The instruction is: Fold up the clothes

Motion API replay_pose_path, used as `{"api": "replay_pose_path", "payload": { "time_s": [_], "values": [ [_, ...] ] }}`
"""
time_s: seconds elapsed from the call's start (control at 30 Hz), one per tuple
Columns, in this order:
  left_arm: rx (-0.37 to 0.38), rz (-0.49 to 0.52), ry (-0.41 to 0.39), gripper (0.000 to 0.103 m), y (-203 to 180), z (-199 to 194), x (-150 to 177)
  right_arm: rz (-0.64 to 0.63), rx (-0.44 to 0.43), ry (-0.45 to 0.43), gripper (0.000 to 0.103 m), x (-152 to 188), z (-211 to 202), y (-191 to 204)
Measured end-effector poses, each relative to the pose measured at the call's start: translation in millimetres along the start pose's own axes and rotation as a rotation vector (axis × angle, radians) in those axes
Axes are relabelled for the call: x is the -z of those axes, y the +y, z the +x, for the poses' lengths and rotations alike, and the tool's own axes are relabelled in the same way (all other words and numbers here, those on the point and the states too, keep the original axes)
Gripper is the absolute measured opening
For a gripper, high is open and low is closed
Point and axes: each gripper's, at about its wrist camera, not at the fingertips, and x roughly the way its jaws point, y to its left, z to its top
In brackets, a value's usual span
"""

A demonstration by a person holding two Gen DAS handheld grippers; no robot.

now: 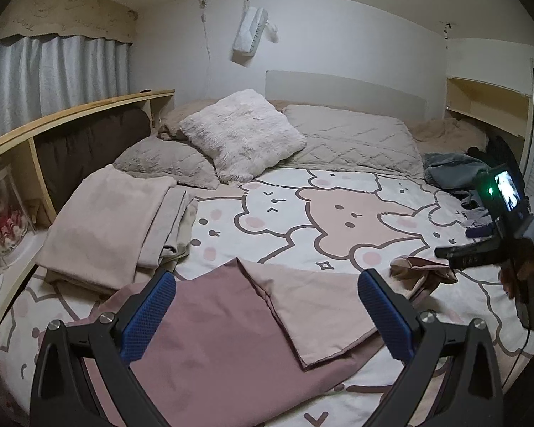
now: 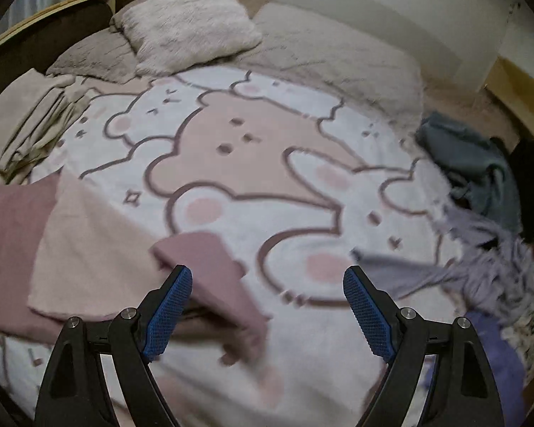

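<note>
A mauve-pink cloth (image 1: 210,338) lies spread on the bed with one lighter flap (image 1: 313,302) folded over it. My left gripper (image 1: 267,281) is open just above it and holds nothing. The right gripper (image 1: 445,252) shows at the right in the left wrist view, near the cloth's bunched right corner (image 1: 423,270). In the right wrist view the right gripper (image 2: 267,277) is open and empty above a raised pink corner (image 2: 213,267) of the cloth (image 2: 14,249); this view is blurred.
A stack of folded beige cloths (image 1: 114,227) lies at the left of the bed. Pillows (image 1: 242,131) sit at the head. A heap of grey, black and lavender clothes (image 2: 480,185) lies at the right. A wooden shelf (image 1: 71,110) borders the left side.
</note>
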Motion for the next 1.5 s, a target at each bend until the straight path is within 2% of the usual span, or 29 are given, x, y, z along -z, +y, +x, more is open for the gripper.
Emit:
{"api": "replay_pose_path", "payload": {
  "time_s": [0.2, 0.37, 0.5, 0.63, 0.8, 0.83, 0.87, 0.9, 0.97, 1.07, 1.17, 1.27, 1.33, 1.37, 1.43, 1.5],
  "values": [
    [-0.008, -0.038, 0.002, 0.103, 4.4, 1.6, -1.4, 0.002, -0.083, 0.034, 0.087, 22.7, -2.0, 29.3],
    [-0.038, -0.049, -0.001, 0.103, 7.0, 4.4, -0.3, -0.022, -0.082, 0.005, 0.087, 26.2, -9.1, 25.6],
    [-0.065, -0.057, 0.023, 0.103, 8.3, 14.0, 5.0, -0.015, -0.127, 0.0, 0.087, 25.4, -6.5, 17.3],
    [-0.086, -0.022, 0.042, 0.103, 2.8, 23.1, 13.1, -0.046, -0.108, 0.014, 0.087, 21.2, 5.9, 21.0],
    [-0.035, 0.009, 0.07, 0.103, -11.3, 32.9, 33.3, -0.117, -0.039, 0.01, 0.086, 10.2, 29.6, 25.2],
    [-0.022, 0.013, 0.075, 0.103, -14.9, 34.9, 38.8, -0.128, -0.038, 0.022, 0.08, 7.9, 35.2, 26.2],
    [-0.007, 0.023, 0.091, 0.103, -20.2, 37.3, 44.2, -0.139, -0.038, 0.035, 0.067, 5.6, 40.9, 27.1],
    [0.008, 0.034, 0.109, 0.103, -25.9, 39.9, 49.6, -0.144, -0.05, 0.049, 0.061, 4.7, 45.6, 28.3],
    [0.019, 0.074, 0.125, 0.103, -37.3, 42.2, 55.5, -0.153, -0.076, 0.079, 0.036, 2.8, 55.1, 30.6],
    [0.006, 0.161, 0.122, 0.103, -57.4, 47.4, 62.6, -0.164, -0.085, 0.094, 0.015, -0.1, 60.1, 32.1],
    [-0.009, 0.248, 0.117, 0.103, -77.6, 52.8, 69.4, -0.142, -0.069, 0.041, 0.012, -8.1, 45.2, 19.1],
    [-0.046, 0.414, 0.083, 0.102, -104.7, 66.4, 86.9, -0.106, -0.052, -0.002, 0.009, -15.0, 31.8, 0.8],
    [-0.074, 0.497, 0.104, 0.088, -114.0, 78.6, 97.3, -0.058, -0.045, -0.025, 0.008, -19.2, 24.7, -15.0],
    [-0.088, 0.539, 0.115, 0.085, -118.6, 84.9, 102.6, -0.04, -0.042, -0.032, 0.008, -20.3, 22.5, -21.4],
    [-0.119, 0.615, 0.14, 0.069, -125.7, 97.3, 112.0, 0.004, -0.042, -0.047, 0.008, -21.4, 18.9, -34.2],
    [-0.146, 0.677, 0.163, 0.067, -128.8, 108.2, 118.9, 0.023, -0.042, -0.057, 0.008, -20.3, 17.3, -43.1]
  ]
}}
